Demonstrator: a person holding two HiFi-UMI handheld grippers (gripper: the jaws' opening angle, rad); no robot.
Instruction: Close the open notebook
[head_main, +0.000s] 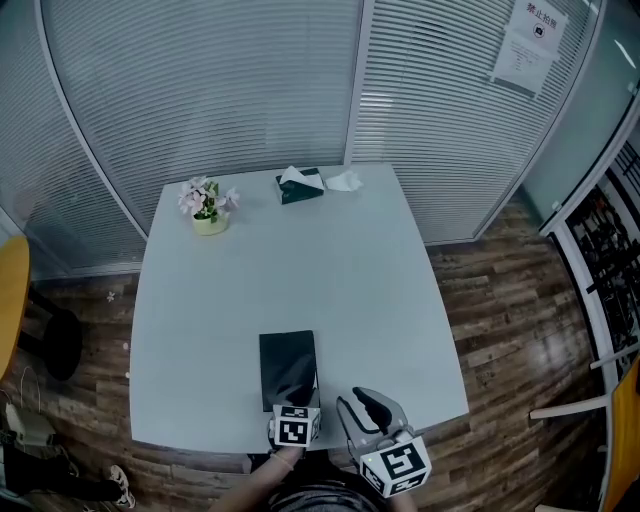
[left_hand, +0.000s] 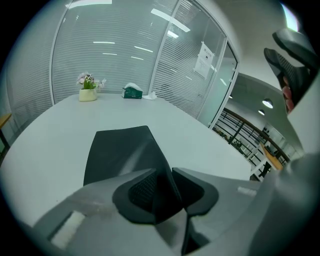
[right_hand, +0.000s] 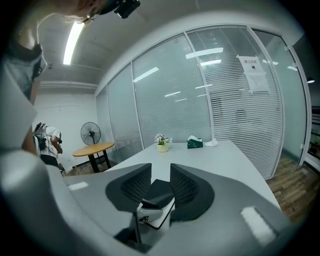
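two grippers, one notebook, two bystanders on a pale table (head_main: 200, 330); listed left to right, with hazards.

1. flower pot (head_main: 208, 207), at 11 o'clock on the table top. it is well apart from the work and looks to be at no risk.

2. tissue box (head_main: 300, 186), at 12 o'clock, with a loose tissue just to its right. likewise far off.

3. notebook (head_main: 288, 365), black cover up, at 6 o'clock and close to the table's near edge. it looks shut or all but shut. in the left gripper view the cover (left_hand: 122, 150) seems to rise a little toward the jaws, so it may not yet lie flat.

4. left gripper (head_main: 294, 412), at the notebook's 6 o'clock. its jaws (left_hand: 167, 185) stand spread with the near edge of the cover between them, and no firm pinch shows.
- hazard: a pad that snags the edge on the way out could lift the cover back open.
- hazard: a backward pull with the edge caught could drag the book over the near table edge, which is very close.

5. right gripper (head_main: 365, 405), at the notebook's 4 o'clock, off the table's near edge. its jaws (right_hand: 161, 182) are spread and hold nothing.
- hazard: a swing toward 9 o'clock could knock the left gripper or shove the book askew.
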